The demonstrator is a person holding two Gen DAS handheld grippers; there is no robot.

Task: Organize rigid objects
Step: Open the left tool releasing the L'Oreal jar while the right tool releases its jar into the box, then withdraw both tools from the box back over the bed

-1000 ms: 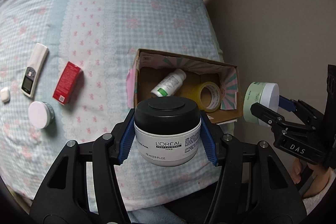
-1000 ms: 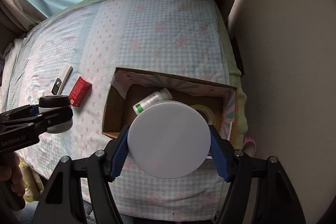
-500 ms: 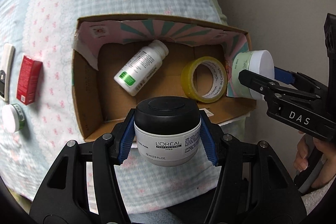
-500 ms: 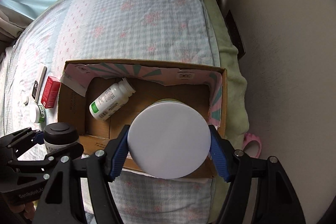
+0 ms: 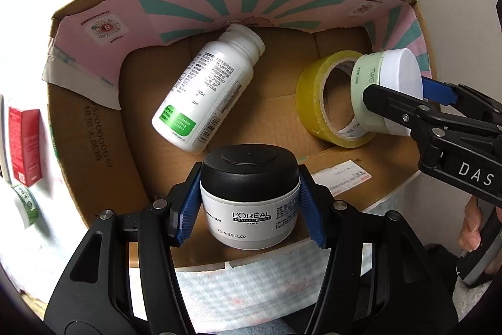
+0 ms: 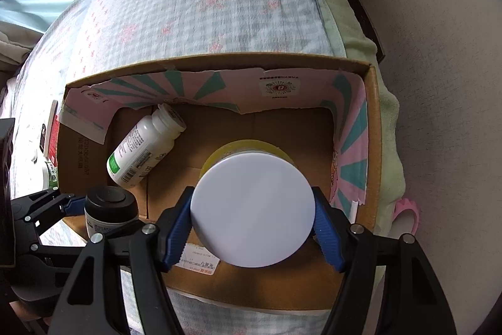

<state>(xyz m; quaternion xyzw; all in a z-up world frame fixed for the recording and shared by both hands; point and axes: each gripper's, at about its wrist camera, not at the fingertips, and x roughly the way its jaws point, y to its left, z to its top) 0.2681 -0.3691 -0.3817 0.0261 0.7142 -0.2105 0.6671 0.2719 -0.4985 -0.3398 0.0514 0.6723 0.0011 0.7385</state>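
Observation:
My left gripper [image 5: 249,204] is shut on a white L'Oreal jar with a black lid [image 5: 249,193], held over the near part of an open cardboard box [image 5: 94,153]. My right gripper [image 6: 252,217] is shut on a pale green jar with a white lid [image 6: 252,209], hovering over the yellow tape roll [image 6: 248,145] at the box's right side. Seen from the left wrist, that green jar [image 5: 387,90] hangs just above the tape roll [image 5: 317,102]. A white pill bottle [image 5: 207,96] lies on its side on the box floor.
The box sits on a checked floral bedspread [image 6: 200,5] near the bed's right edge, with a beige wall [image 6: 439,52] beyond. Left of the box lie a red carton [image 5: 25,143] and a small green-labelled jar [image 5: 26,203]. A pink item [image 6: 406,214] lies by the wall.
Both grippers came down toward the box with their jars, so the box now fills each view. The green jar moved from beside the box's right wall to over the tape roll.

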